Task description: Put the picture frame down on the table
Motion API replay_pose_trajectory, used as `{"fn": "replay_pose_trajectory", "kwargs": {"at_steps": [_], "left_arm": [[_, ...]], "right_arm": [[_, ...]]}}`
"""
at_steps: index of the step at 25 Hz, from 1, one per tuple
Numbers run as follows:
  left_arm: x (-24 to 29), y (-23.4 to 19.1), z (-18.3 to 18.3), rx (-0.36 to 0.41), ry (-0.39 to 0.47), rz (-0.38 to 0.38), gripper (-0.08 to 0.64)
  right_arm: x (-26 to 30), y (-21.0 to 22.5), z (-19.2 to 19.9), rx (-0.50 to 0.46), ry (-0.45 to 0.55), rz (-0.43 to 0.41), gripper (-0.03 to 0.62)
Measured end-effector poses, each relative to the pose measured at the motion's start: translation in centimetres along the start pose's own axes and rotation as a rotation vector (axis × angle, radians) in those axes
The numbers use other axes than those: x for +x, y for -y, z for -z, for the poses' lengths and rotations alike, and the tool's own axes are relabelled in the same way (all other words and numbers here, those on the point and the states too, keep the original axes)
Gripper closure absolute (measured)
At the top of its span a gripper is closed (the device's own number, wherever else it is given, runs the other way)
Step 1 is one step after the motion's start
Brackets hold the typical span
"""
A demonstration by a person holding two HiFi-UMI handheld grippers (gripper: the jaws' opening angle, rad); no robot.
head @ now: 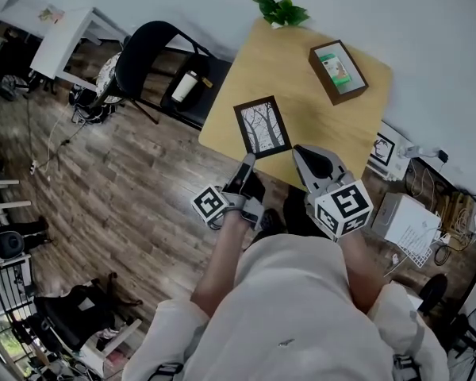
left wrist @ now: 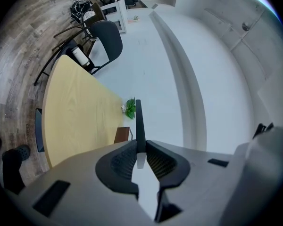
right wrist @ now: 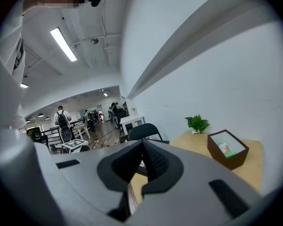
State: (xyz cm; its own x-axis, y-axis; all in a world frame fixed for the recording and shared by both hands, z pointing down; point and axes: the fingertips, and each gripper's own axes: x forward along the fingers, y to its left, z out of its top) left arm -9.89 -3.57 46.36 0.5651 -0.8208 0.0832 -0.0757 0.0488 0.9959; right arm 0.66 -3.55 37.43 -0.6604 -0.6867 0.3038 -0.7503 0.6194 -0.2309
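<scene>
A black picture frame (head: 262,127) with a drawing of bare trees hangs over the near part of the light wooden table (head: 246,78). My left gripper (head: 247,162) is shut on its near lower corner. In the left gripper view the frame (left wrist: 138,121) shows edge-on as a thin dark strip between the jaws of the left gripper (left wrist: 140,147). I cannot tell whether the frame touches the tabletop. My right gripper (head: 300,151) sits just right of the frame at the table's near edge. In its own view the right gripper (right wrist: 142,145) is shut with nothing held.
A brown open box (head: 338,71) lies at the table's far right and a small green plant (head: 280,10) at its far edge. A black chair (head: 151,50) stands left of the table. Shelving and cables (head: 416,213) crowd the floor at right.
</scene>
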Motion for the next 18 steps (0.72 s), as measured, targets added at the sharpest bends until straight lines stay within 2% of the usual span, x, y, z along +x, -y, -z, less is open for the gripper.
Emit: {"fn": "replay_pose_trajectory", "kwargs": {"at_steps": [10,18], "left_arm": [[4.9,-0.7,-0.5,-0.022,0.055,-0.004,0.500],[6.6,-1.8,-1.0,-0.029,0.099,-0.032,0.500]], "right_arm": [[2.6,4.9,-0.8,-0.003,-0.016,-0.067,0.592],[4.1,6.7,-0.5,-0.002,-0.039,-0.121,0.592]]}}
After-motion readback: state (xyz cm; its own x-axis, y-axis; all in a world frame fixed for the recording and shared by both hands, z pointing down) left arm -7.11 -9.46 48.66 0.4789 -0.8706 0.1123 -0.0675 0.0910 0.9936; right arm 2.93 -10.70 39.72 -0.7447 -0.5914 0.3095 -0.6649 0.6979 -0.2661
